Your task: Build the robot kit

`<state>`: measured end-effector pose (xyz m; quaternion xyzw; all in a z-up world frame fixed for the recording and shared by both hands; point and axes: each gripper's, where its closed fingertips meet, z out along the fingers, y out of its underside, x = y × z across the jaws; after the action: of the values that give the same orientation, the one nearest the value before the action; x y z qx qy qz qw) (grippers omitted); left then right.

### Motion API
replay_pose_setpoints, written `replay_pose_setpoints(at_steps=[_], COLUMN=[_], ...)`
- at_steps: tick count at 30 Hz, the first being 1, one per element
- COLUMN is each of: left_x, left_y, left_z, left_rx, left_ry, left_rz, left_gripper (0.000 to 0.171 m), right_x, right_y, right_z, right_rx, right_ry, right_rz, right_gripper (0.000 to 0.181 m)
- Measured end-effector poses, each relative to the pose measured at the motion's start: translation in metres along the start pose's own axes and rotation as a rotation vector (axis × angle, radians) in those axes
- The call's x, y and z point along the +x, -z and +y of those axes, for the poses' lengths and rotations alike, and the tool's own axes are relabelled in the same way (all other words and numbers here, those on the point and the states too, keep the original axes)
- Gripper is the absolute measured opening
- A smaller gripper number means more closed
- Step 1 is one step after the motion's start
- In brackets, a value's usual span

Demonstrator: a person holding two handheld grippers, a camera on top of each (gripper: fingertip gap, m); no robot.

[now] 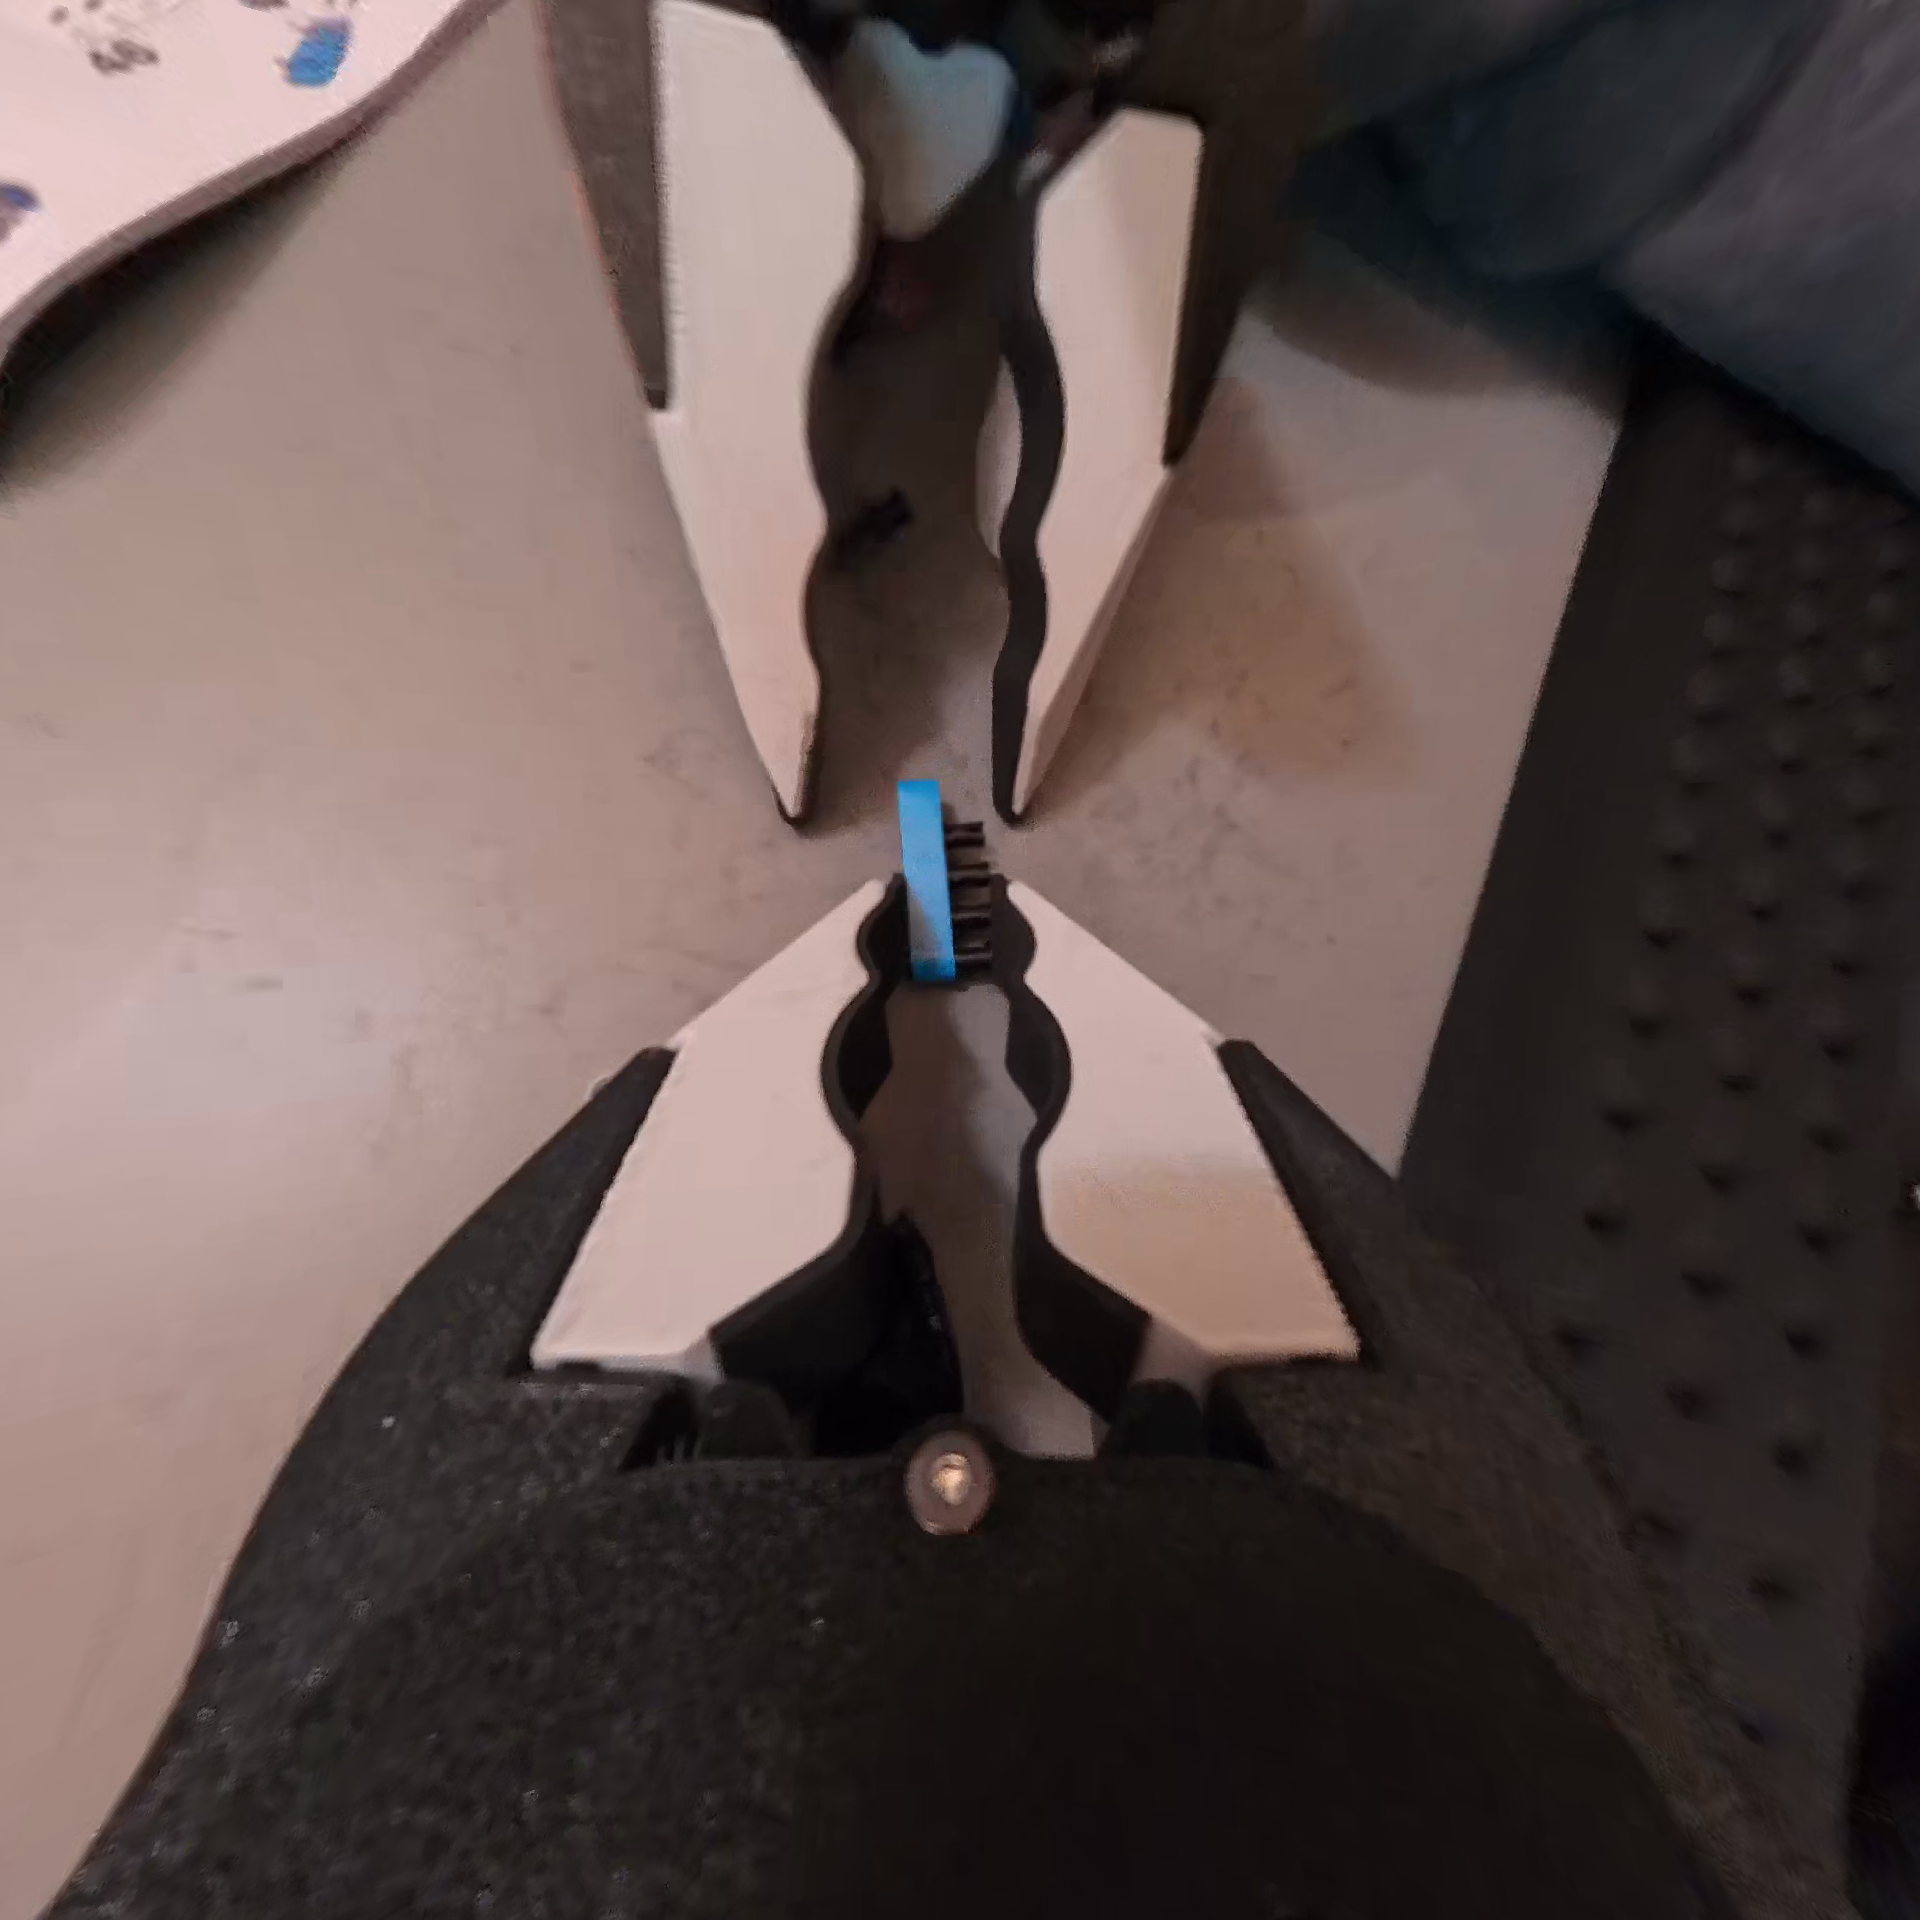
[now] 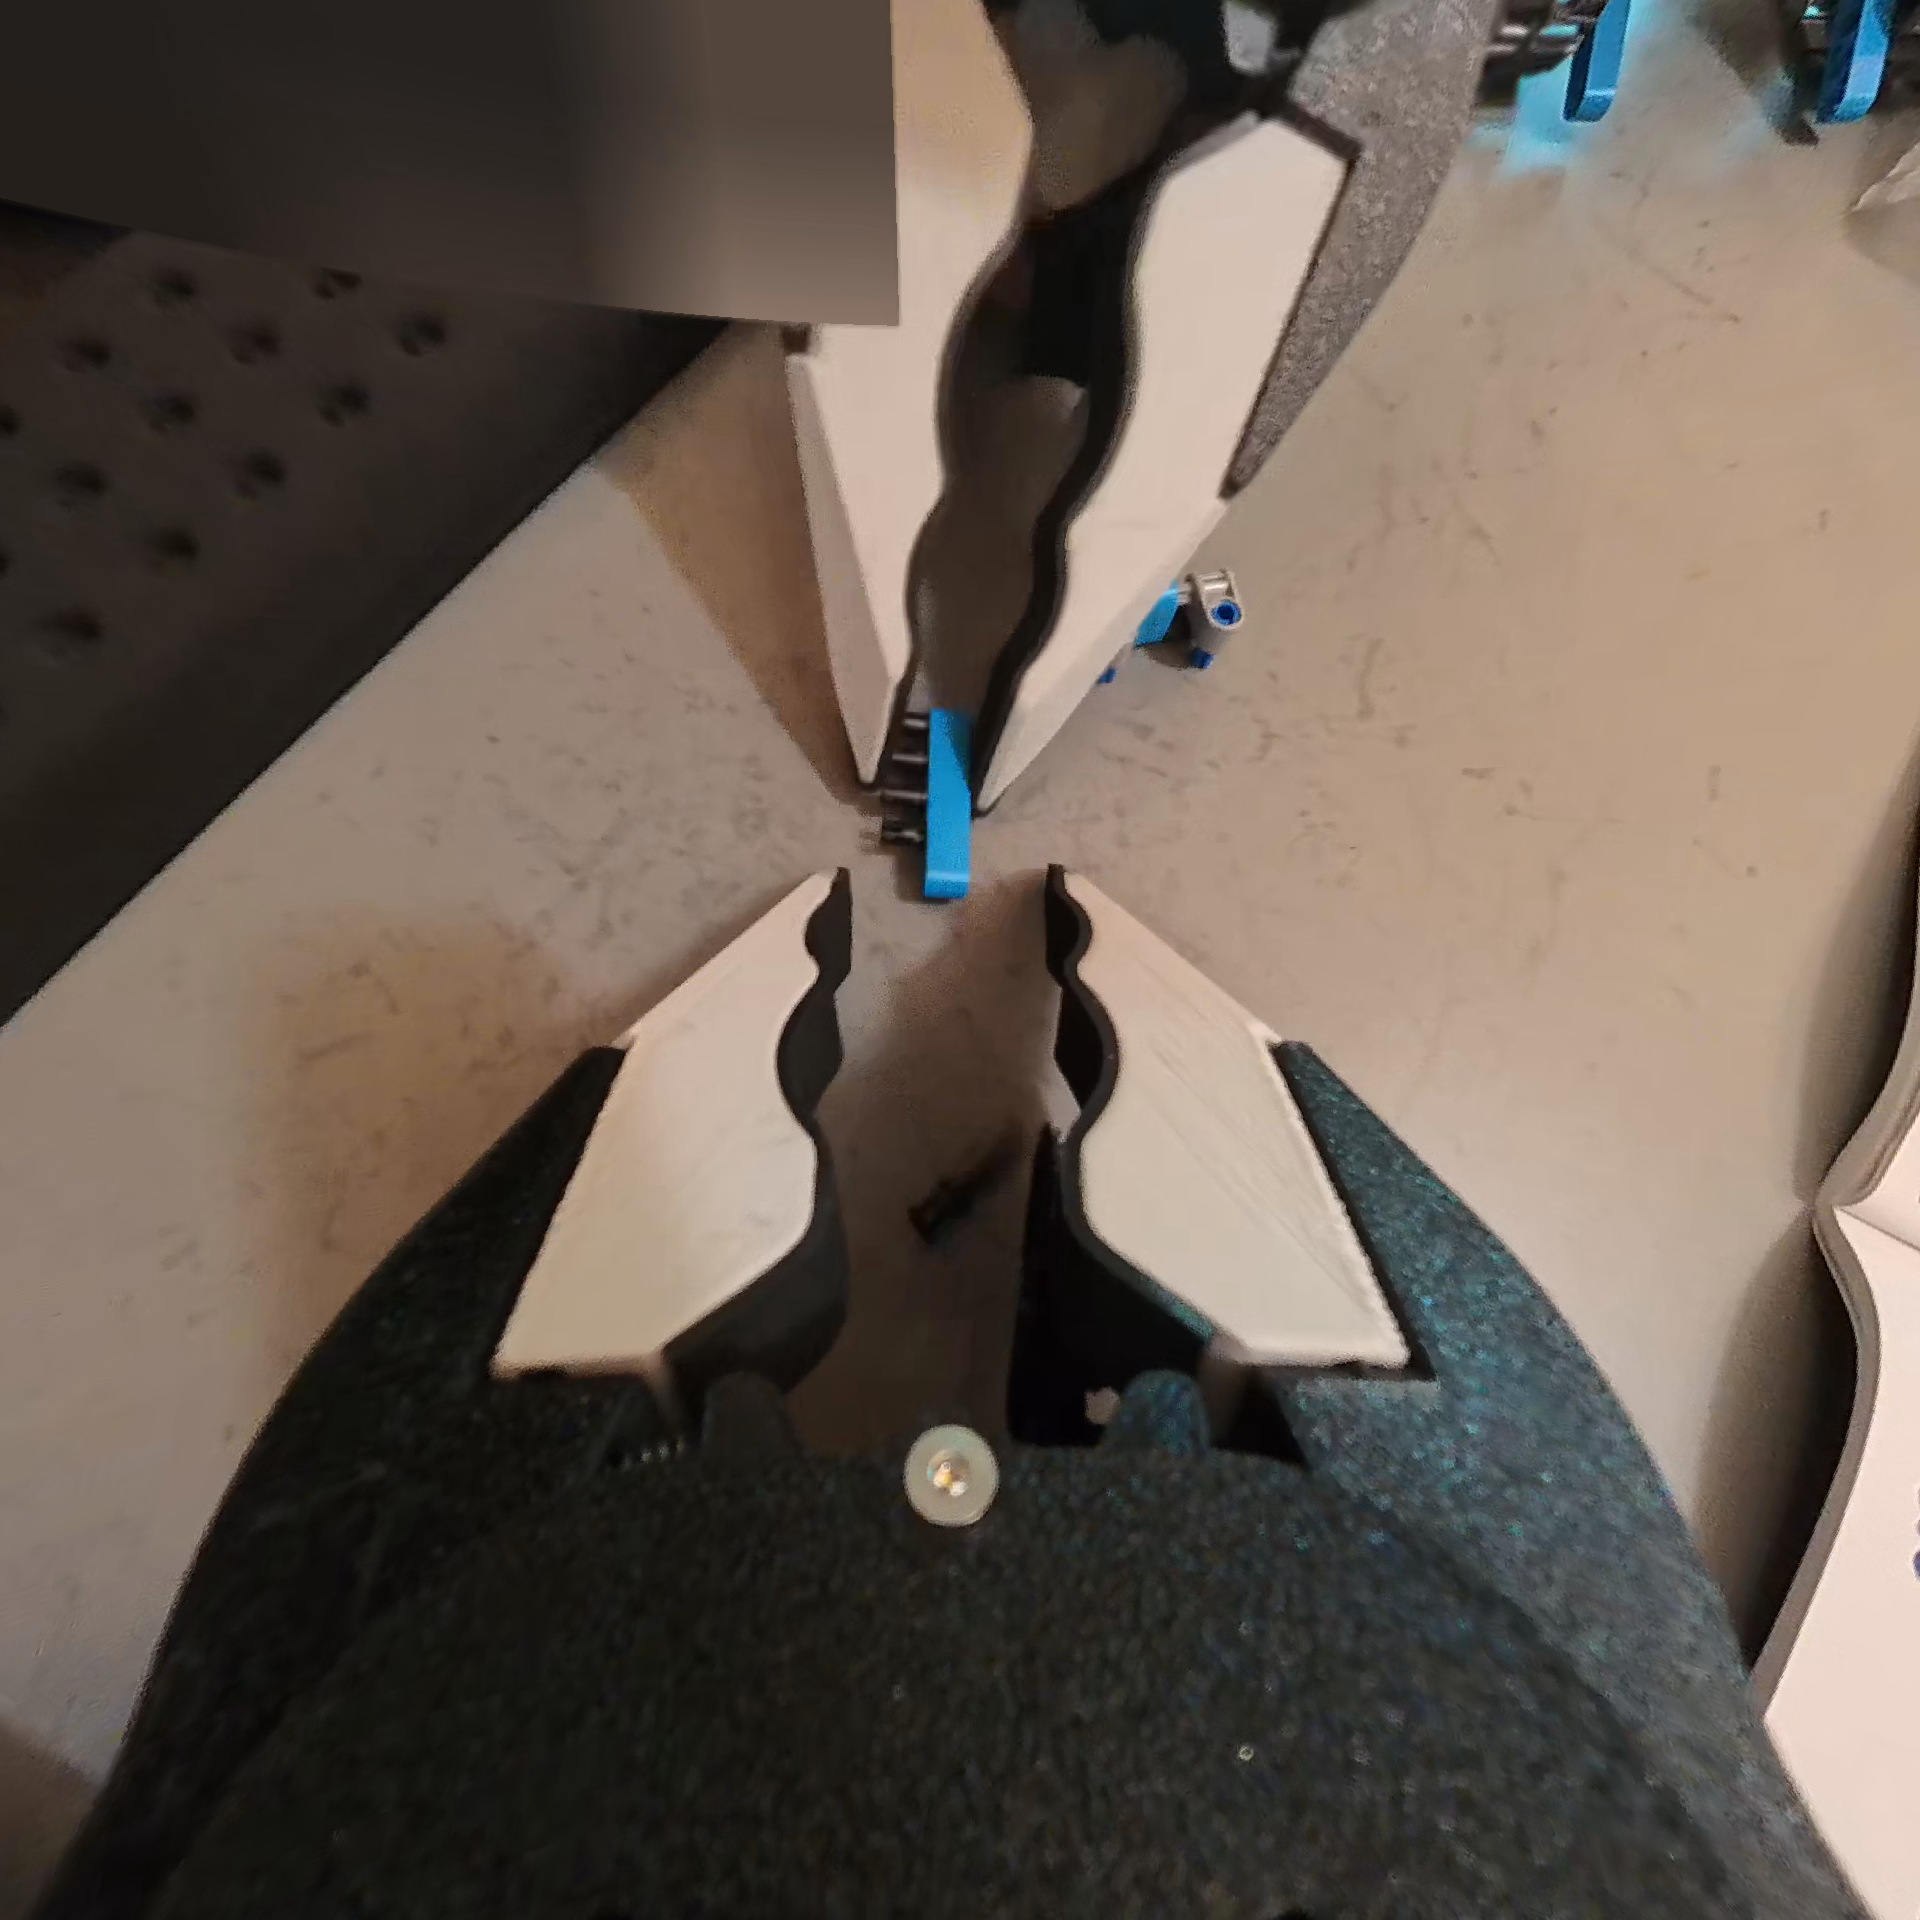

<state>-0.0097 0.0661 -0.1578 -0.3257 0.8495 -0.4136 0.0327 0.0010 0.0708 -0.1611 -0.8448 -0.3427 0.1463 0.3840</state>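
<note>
Blue beam (image 1: 928, 883): small blue plastic construction-toy strip with a row of black pins (image 1: 968, 883) standing out of one side; held clear above the pale tabletop (image 1: 312, 831), pinched at one end by the left gripper (image 1: 940, 914), its free end pointing at the right gripper (image 1: 902, 816)
Left gripper: pressed together on the beam's near end; the wavy black pads close on the blue face and on the pin side; seen from the right wrist view it comes down from above with the beam (image 2: 948, 805) sticking out of its tips (image 2: 925, 779)
Right gripper: spread, tips either side of the beam's free end but apart from it; nothing between its fingers (image 2: 948, 878)
Handling, as a judgement: light and stiff; smooth plastic likely to slip or twist if held by the edges; the flat faces give the surest hold; the pins look press-fitted and could push out or go askew under a hard squeeze
Loose pin (image 2: 951, 1210): small black piece lying on the table below the right gripper
Left of scene: dark perforated board (image 2: 156, 468) in the right wrist view
Right of scene: small grey and blue assembly (image 2: 1195, 623) on the table behind the left gripper; more blue parts (image 2: 1590, 62) at the far edge, blurred; pale sheet (image 2: 1870, 1403) with a grey border
Writing: none readable; blue and dark marks on the printed sheet (image 1: 156, 104) are too blurred
</note>
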Motion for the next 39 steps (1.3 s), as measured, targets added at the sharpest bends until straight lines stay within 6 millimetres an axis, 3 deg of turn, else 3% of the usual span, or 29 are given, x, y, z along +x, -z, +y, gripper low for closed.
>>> replay_pose_setpoints(at_steps=[4, 6, 9, 11, 13, 16, 18, 21, 24, 25, 28, 31, 34, 36, 39], left_x=[-0.001, -0.002, -0.006, -0.012, -0.014, -0.017, -0.019, -0.020, -0.015, -0.014, -0.010, -0.007, -0.004, -0.001, 0.004], left_y=[-0.002, -0.002, -0.002, -0.001, -0.001, 0.000, 0.001, 0.006, 0.022, 0.029, 0.046, 0.055, 0.063, 0.067, 0.065], left_z=[0.000, 0.000, -0.001, -0.002, -0.002, -0.002, -0.003, -0.009, -0.029, -0.037, -0.054, -0.062, -0.068, -0.070, -0.069], left_rx=[-0.011, -0.009, -0.006, -0.002, 0.003, 0.005, 0.011, 0.057, 0.201, 0.257, 0.378, 0.422, 0.455, 0.471, 0.462], left_ry=[-0.073, -0.086, -0.117, -0.125, -0.114, -0.104, -0.096, -0.085, -0.068, -0.056, -0.085, -0.148, -0.220, -0.258, -0.287], left_rz=[-0.063, -0.072, -0.124, -0.161, -0.174, -0.189, -0.195, -0.201, -0.176, -0.172, -0.200, -0.263, -0.333, -0.360, -0.362], left_gripper=[0.015, 0.015, 0.015, 0.015, 0.015, 0.015, 0.015, 0.015, 0.015, 0.015, 0.015, 0.015, 0.015, 0.015, 0.015], right_x=[0.000, 0.008, 0.021, 0.020, 0.019, 0.015, 0.021, 0.027, 0.026, 0.023, 0.014, 0.004, 0.011, 0.018, 0.020], right_y=[0.001, 0.010, 0.047, 0.074, 0.100, 0.129, 0.131, 0.129, 0.134, 0.129, 0.100, 0.070, 0.058, 0.058, 0.059], right_z=[0.000, 0.006, 0.003, -0.004, -0.001, 0.019, 0.046, 0.084, 0.091, 0.078, -0.004, -0.053, -0.074, -0.076, -0.086], right_rx=[-0.005, -0.063, -0.078, -0.092, -0.179, -0.330, -0.412, -0.414, -0.300, -0.206, 0.202, 0.376, 0.490, 0.551, 0.664], right_ry=[0.000, 0.019, -0.033, -0.116, -0.181, -0.266, -0.296, -0.457, -0.644, -0.694, -0.784, -0.892, -0.956, -1.005, -1.021], right_rz=[0.005, 0.069, 0.164, 0.168, 0.222, 0.348, 0.435, 0.486, 0.511, 0.481, 0.317, 0.171, 0.177, 0.195, 0.158], right_gripper=[0.037, 0.037, 0.035, 0.046, 0.045, 0.036, 0.032, 0.033, 0.032, 0.031, 0.035, 0.046, 0.035, 0.035, 0.016])
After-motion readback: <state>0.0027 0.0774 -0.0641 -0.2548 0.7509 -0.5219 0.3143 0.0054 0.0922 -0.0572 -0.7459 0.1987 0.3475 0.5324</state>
